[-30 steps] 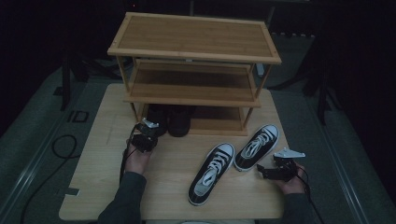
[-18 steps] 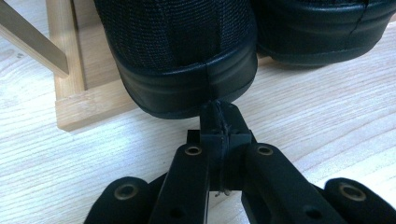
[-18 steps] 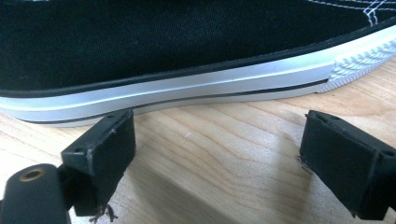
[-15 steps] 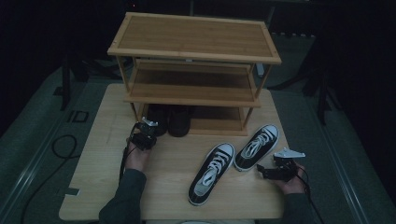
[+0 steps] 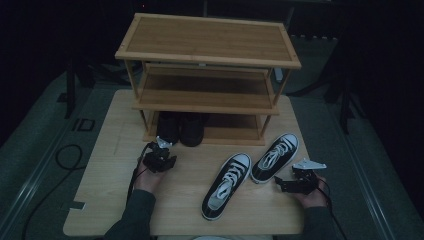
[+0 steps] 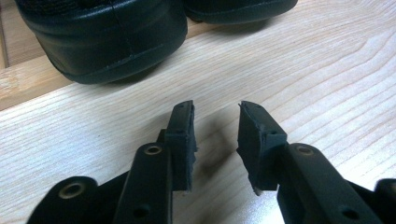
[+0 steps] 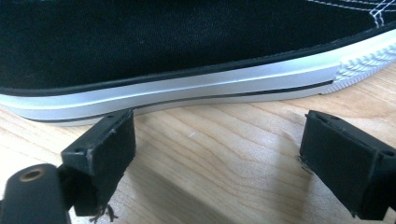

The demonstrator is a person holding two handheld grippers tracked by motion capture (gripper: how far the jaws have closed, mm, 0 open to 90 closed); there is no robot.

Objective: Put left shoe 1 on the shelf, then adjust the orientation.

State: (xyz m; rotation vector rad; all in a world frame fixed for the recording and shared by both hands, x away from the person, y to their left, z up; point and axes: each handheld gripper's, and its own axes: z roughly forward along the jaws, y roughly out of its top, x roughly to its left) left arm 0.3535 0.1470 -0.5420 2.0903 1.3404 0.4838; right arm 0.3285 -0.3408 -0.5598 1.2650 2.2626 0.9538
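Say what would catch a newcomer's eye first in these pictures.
A three-level wooden shoe rack stands at the back of the table, with a pair of black shoes on its lowest level. In front, to the right, two black-and-white sneakers lie on the table between the left gripper and the right gripper.

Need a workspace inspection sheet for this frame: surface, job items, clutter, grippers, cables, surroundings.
Surface: light wooden table, bare where visible.
Job's things: pair of black shoes on the lowest level of the three-level bamboo shoe rack, heels facing out; two black-and-white sneakers on the table in front of the rack.
Clutter: nothing seen.
Grippers: left gripper just short of the black shoes, jaws have just been opening, nothing between the fingers; right gripper open beside the right sneaker's sole, not touching.
Cables: one trails from each gripper; a black cable loops on the floor at left.
Surroundings: dark; grey floor, black stand legs.
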